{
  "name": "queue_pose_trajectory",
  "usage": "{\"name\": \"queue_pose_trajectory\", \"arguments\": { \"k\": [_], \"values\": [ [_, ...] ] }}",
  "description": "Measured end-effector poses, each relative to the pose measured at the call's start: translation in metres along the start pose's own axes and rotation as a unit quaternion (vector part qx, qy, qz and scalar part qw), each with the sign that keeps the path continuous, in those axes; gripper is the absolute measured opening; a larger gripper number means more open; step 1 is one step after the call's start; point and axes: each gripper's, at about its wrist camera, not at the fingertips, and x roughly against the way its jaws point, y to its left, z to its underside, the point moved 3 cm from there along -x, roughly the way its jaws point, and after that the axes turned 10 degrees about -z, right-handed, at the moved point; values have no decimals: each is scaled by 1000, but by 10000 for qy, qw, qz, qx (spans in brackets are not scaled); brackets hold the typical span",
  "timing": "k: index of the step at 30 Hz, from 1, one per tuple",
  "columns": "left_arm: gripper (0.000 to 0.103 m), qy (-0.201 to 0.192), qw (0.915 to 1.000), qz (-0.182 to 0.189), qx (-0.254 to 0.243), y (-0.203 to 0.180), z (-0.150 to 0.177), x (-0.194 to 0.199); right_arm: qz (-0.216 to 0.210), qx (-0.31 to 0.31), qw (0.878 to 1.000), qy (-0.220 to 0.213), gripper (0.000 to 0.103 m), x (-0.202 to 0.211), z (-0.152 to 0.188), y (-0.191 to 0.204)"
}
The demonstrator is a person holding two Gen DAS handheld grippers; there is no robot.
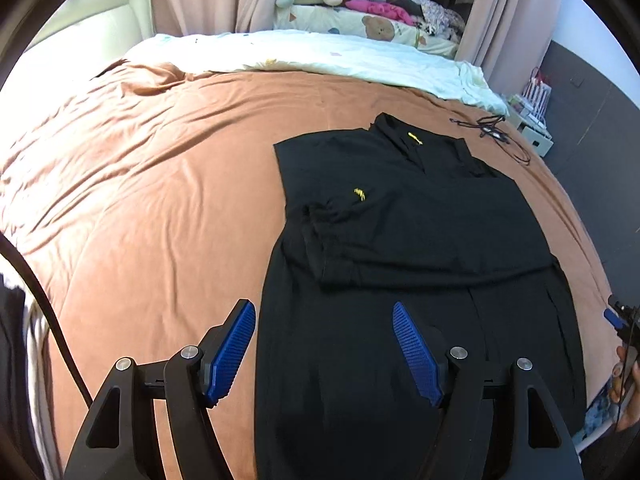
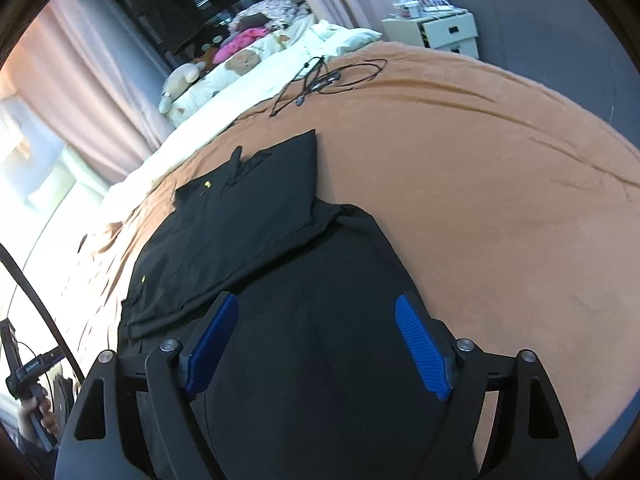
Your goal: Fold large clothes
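A black polo shirt with a small yellow logo lies flat on the brown bedspread, its sides folded in over the body. It also shows in the right wrist view. My left gripper is open and empty, hovering above the shirt's near left hem. My right gripper is open and empty, above the shirt's near right hem. The right gripper's tip shows at the right edge of the left wrist view.
A tangled black cable lies on the bedspread beyond the shirt's collar. A cream duvet lies along the far side. A white nightstand stands past the bed corner. Curtains and a second bed with soft toys are behind.
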Motion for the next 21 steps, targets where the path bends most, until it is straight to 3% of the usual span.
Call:
{"name": "queue_pose_trajectory", "arguments": {
  "k": [8, 13, 21],
  "values": [
    [74, -204, 9991, 101, 365, 24, 57, 53, 75, 685, 9976, 93, 84, 67, 14, 12],
    [82, -446, 9966, 303, 619, 33, 94, 84, 181, 1323, 9908, 215, 85, 94, 37, 30],
    [82, -511, 9977, 154, 422, 37, 158, 114, 270, 1846, 9823, 172, 85, 141, 77, 27]
  ]
}}
